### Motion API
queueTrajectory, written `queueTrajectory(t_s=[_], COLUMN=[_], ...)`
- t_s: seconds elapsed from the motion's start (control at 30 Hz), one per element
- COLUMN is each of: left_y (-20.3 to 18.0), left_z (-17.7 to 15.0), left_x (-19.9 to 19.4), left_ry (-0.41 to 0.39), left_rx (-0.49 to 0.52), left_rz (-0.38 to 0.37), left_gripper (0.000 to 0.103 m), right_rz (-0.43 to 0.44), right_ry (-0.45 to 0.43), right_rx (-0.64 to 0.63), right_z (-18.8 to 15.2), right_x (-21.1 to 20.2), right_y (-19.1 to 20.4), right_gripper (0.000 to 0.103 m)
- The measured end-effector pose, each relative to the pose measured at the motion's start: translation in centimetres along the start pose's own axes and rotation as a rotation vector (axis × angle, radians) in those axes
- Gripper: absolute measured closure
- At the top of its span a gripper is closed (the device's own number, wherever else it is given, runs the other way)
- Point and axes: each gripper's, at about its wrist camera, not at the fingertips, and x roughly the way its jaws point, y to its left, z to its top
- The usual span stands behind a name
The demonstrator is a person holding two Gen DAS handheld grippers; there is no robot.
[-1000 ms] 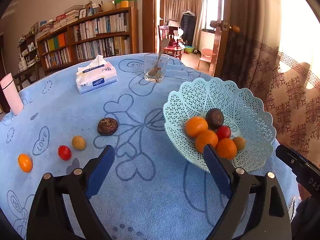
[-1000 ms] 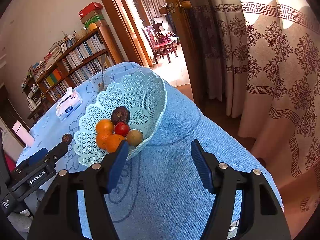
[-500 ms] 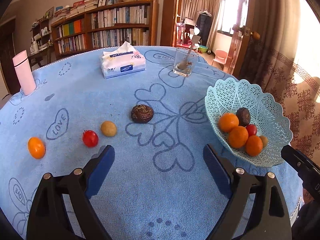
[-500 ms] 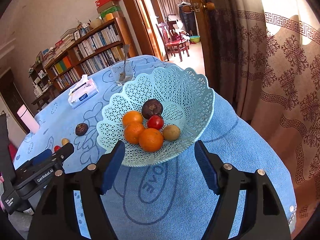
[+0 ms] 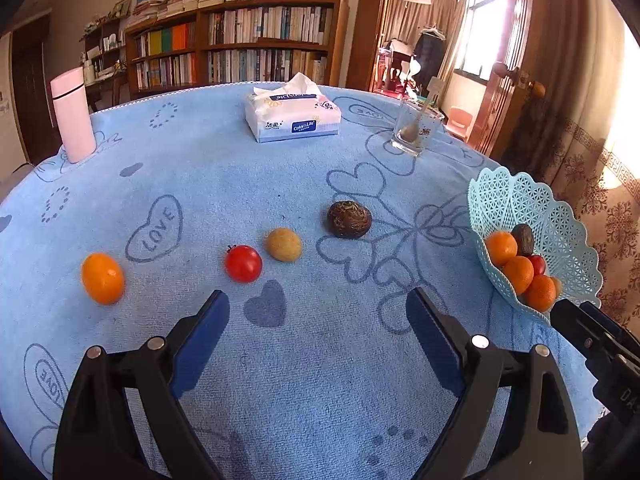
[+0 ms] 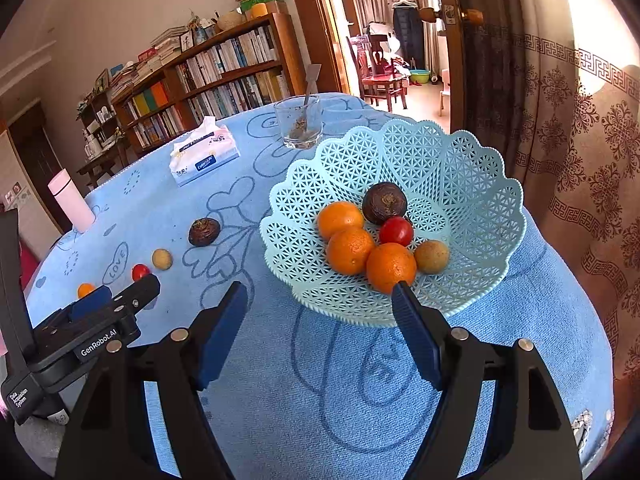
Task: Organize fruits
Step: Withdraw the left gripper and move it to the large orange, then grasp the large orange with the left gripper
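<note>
On the blue tablecloth lie an orange (image 5: pixel 103 278), a red tomato (image 5: pixel 243 263), a small yellow-brown fruit (image 5: pixel 283 244) and a dark brown fruit (image 5: pixel 349 219). My left gripper (image 5: pixel 318 312) hovers open and empty just in front of them. The pale green lattice basket (image 6: pixel 472 168) holds three oranges (image 6: pixel 350 249), a tomato (image 6: pixel 396 231), a dark fruit (image 6: pixel 384 203) and a yellow-brown one (image 6: pixel 431 256). My right gripper (image 6: pixel 320 304) hangs before the basket's near rim, jaws opening, nothing between them. The basket (image 5: pixel 520 204) also shows at the left view's right edge.
A tissue pack (image 5: pixel 292 118), a glass with a spoon (image 5: pixel 416 132) and a pink bottle (image 5: pixel 72 118) stand at the table's far side. Behind are bookshelves (image 5: pixel 240 40), a doorway and a patterned curtain (image 6: pixel 580 120). The table edge drops off right of the basket.
Both views have swung toward the loose fruits: the left gripper now faces them instead of the basket. The right gripper's jaws have widened and the basket sits centred in its view.
</note>
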Motion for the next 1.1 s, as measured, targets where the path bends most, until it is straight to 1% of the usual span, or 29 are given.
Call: queueTrajectory(t_s=[0.3, 0.33, 0.37, 0.4, 0.47, 0.67, 0.83, 1.0, 1.07, 1.1], left_y=[3.1, 3.6, 4.1, 4.7, 5.9, 10.0, 13.4, 15.7, 16.1, 16.2], left_z=[0.0, 0.0, 0.0, 0.0, 0.0, 0.4, 0.7, 1.0, 1.1, 1.1], left_x=[-0.1, -0.2, -0.2, -0.3, -0.4, -1.1, -0.4, 0.8, 1.3, 1.5], left_ry=[-0.002, -0.003, -0.003, -0.004, -0.010, -0.042, -0.034, 0.004, 0.016, 0.023], left_rx=[-0.054, -0.063, -0.072, -0.081, -0.100, -0.149, -0.213, -0.252, -0.257, -0.257], left_rz=[0.016, 0.021, 0.028, 0.035, 0.053, 0.143, 0.207, 0.223, 0.217, 0.218], left_gripper=[0.014, 0.014, 0.014, 0.014, 0.014, 0.014, 0.014, 0.014, 0.017, 0.023], right_rz=[0.027, 0.028, 0.025, 0.027, 0.035, 0.062, 0.076, 0.083, 0.085, 0.085], right_ry=[0.039, 0.044, 0.040, 0.038, 0.040, 0.074, 0.088, 0.098, 0.103, 0.107], right_rx=[-0.076, -0.083, -0.092, -0.101, -0.118, -0.149, -0.169, -0.186, -0.186, -0.186], right_z=[-0.3, -0.3, -0.5, -0.6, -0.7, -1.1, -1.4, -1.6, -1.6, -1.6], right_x=[1.7, 1.9, 2.0, 2.0, 2.2, 3.1, 3.6, 3.9, 4.0, 4.1], right_y=[3.6, 3.9, 4.3, 4.7, 5.4, 6.7, 7.6, 8.1, 8.2, 8.2], right_gripper=[0.027, 0.026, 0.021, 0.020, 0.020, 0.020, 0.020, 0.020, 0.020, 0.020])
